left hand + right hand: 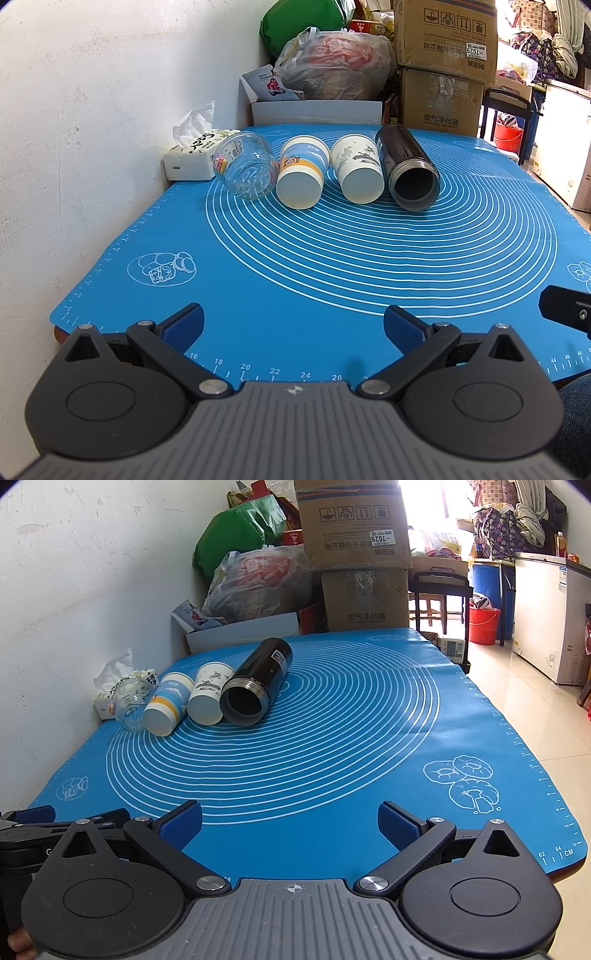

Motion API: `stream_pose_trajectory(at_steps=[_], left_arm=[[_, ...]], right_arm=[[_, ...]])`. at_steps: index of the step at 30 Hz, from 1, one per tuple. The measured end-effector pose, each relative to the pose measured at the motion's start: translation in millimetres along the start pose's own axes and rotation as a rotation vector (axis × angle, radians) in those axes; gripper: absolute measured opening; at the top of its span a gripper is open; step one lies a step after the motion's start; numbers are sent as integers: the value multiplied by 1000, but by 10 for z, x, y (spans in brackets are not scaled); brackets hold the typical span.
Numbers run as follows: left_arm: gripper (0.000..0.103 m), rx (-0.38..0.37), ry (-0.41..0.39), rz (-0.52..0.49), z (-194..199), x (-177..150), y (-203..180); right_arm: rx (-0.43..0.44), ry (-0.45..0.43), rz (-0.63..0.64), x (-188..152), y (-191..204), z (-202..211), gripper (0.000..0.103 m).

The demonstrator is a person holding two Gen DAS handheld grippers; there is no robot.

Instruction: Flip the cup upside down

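Both our left gripper (293, 323) and right gripper (290, 819) gape wide, holding nothing. The four cups (299, 177) lie touching on their sides — nudging one may roll its neighbours.

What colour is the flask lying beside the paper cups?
Black flask, grey threaded mouth; right wrist view shows best.

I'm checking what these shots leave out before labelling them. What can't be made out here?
- Paper cup and paper cup: both views show their bases; rims face away.
- Tissue box: right wrist view, mostly behind the glass jar.
- Left gripper: right wrist view, cut by the left edge.
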State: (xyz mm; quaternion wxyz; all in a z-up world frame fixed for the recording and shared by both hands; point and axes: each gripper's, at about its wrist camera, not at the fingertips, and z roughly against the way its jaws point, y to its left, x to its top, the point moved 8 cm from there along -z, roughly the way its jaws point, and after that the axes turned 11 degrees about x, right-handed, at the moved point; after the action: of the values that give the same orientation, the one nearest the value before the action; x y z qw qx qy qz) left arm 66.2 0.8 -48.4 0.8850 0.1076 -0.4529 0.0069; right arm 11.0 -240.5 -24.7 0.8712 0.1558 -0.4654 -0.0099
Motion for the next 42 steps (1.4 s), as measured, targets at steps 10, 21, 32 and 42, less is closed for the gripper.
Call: stream_pose_trajectory(at_steps=[10, 21, 32, 42], left_arm=[[102, -8, 10, -8, -15, 93, 41], [102, 48, -26, 64, -372, 835, 321], [102, 104, 30, 121, -1184, 1401, 469], [102, 124, 102, 145, -1740, 1568, 405]], right_arm=[[22, 38, -23, 51, 16, -41, 103], [56, -18, -12, 611, 82, -173, 103], [34, -19, -58, 1010, -165, -579, 102], [1, -3, -74, 1024, -369, -803, 102]])
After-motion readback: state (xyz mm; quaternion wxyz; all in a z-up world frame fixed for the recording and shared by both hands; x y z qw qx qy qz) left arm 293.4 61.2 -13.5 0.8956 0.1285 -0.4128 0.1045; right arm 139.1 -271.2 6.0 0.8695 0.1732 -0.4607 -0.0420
